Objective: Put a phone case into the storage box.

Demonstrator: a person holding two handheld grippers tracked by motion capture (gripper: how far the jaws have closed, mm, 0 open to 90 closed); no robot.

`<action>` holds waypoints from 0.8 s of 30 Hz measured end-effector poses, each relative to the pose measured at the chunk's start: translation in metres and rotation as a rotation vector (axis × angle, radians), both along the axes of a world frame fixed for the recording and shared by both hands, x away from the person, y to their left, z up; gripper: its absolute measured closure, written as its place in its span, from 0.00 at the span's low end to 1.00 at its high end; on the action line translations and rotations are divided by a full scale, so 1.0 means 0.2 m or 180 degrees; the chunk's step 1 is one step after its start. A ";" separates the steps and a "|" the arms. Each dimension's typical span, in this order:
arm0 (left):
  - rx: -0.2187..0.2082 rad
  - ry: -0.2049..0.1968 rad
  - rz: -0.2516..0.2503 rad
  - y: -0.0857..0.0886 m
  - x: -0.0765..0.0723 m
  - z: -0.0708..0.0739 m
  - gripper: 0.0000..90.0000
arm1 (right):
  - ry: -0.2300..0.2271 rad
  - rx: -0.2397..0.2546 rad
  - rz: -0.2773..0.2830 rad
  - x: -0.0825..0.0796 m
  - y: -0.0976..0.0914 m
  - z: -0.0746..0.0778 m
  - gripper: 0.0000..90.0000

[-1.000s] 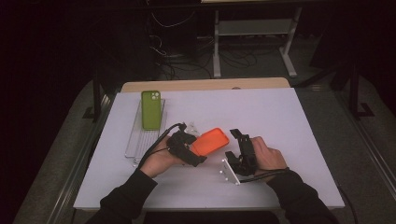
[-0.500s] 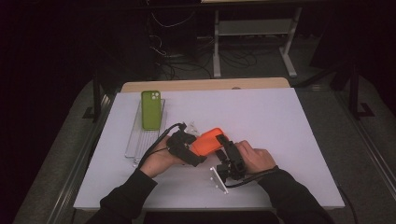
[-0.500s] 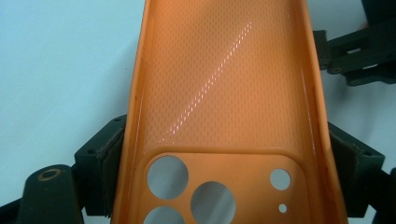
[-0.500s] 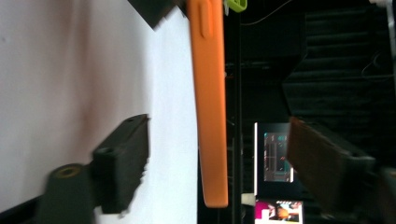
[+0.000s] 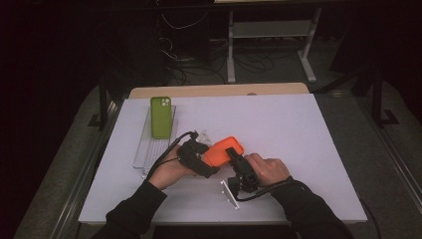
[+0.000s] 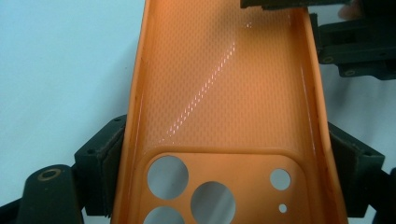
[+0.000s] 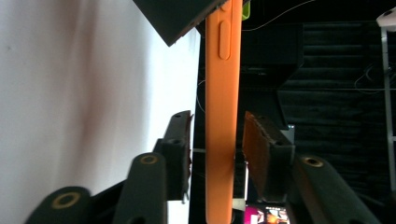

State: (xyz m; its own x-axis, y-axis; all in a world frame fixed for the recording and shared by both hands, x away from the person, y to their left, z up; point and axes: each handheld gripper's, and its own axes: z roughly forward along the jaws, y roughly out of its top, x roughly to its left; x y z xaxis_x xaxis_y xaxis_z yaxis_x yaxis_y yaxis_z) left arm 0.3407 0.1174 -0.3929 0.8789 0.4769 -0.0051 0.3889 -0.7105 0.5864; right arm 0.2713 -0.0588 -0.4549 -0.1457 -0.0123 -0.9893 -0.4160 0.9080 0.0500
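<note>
Orange case [image 6: 224,93] edges clamped by left gripper [image 5: 199,158], right gripper [image 7: 217,154] fingers closing (small gaps)

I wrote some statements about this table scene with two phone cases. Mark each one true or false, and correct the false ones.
1. The left hand-held gripper holds the orange case by its two long edges. True.
2. The green case lies flat on the bare table. False: it rests on a clear rack.
3. The right hand-held gripper has the orange case's edge between its jaws. True; a small gap still shows beside one pad, and the jaws have just been closing.
4. The orange case has a phone inside. False: its inside is bare, and the table shows through the camera holes.
5. The green case is nearer the person than the orange one. False: it is farther.
</note>
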 end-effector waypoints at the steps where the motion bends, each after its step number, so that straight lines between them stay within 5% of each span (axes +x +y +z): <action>1: 0.0004 -0.0004 -0.0003 0.00 0.00 0.00 0.17 | 0.0014 -0.0015 0.0012 0.00 0.00 0.00 0.73; 8: -0.0003 -0.0007 -0.0024 0.00 0.00 0.00 0.17 | 0.0004 -0.0024 0.0044 -0.01 0.00 0.00 0.85; 15: -0.0029 0.0022 -0.0065 0.01 0.01 -0.01 0.17 | 0.0068 -0.0054 0.0038 -0.02 0.00 0.01 0.86; 18: -0.0148 -0.0064 -0.0043 0.01 0.00 -0.01 0.15 | 0.0044 -0.0030 0.0045 -0.02 0.00 0.01 0.87; 24: -0.0269 0.0014 -0.0073 0.03 0.01 0.01 0.02 | 0.0154 -0.0002 -0.0042 -0.01 -0.02 0.03 0.87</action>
State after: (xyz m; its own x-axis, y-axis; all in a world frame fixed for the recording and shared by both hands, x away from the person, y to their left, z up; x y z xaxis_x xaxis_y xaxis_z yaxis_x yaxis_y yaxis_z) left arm 0.3426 0.1241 -0.3917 0.8894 0.4545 -0.0482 0.3758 -0.6673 0.6430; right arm 0.2691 -0.0618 -0.4489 -0.1936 -0.0107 -0.9810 -0.4011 0.9134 0.0692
